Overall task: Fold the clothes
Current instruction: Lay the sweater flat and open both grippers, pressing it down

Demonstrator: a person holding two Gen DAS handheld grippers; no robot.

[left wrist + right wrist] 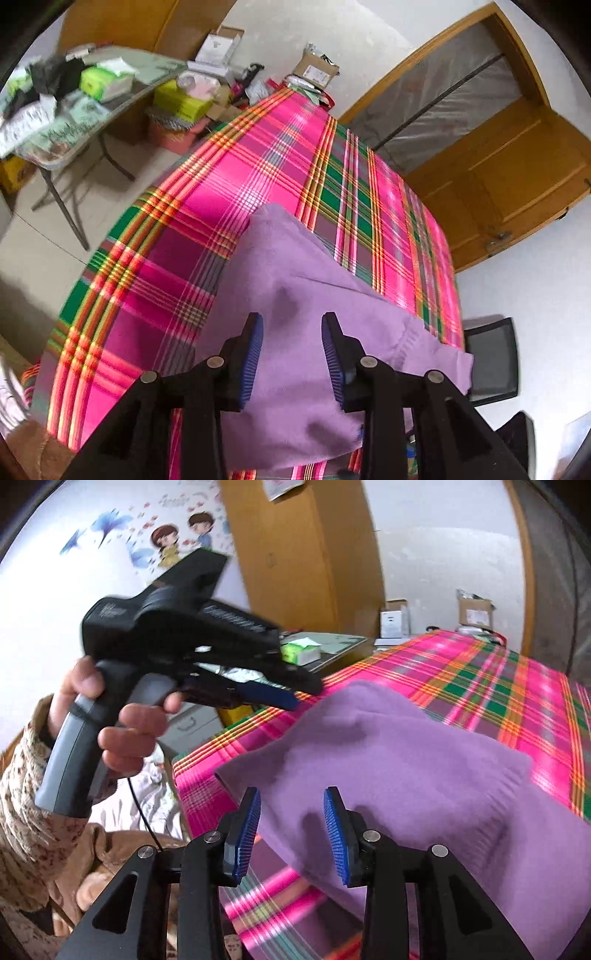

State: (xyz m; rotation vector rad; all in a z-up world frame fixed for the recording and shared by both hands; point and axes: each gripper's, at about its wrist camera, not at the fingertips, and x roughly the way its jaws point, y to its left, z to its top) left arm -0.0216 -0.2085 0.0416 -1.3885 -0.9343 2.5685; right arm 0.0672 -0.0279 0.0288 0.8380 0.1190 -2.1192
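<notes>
A: The purple knit garment [295,295] lies in a rumpled heap on the plaid cloth [155,280] covering the table, near the table's near edge, with one ribbed end [436,354] hanging past the corner toward the black chair [491,354].

B: And the grippers?

A: Both are over the garment. The left gripper [291,350] has its jaws parted with only fabric below them, gripping nothing. The right gripper [291,830] is likewise spread wide and empty.

B: So what could go wrong?

A: The overhanging end could drag the garment off the table if either gripper tugs toward that corner. The plaid cloth lies loose beneath the garment, so a deep pinch might catch both layers and pull it along.

B: Anything beyond the garment?

A: In the right wrist view the person's hand [122,731] holds the left gripper close above the garment's far side; the two tools could knock together.
</notes>
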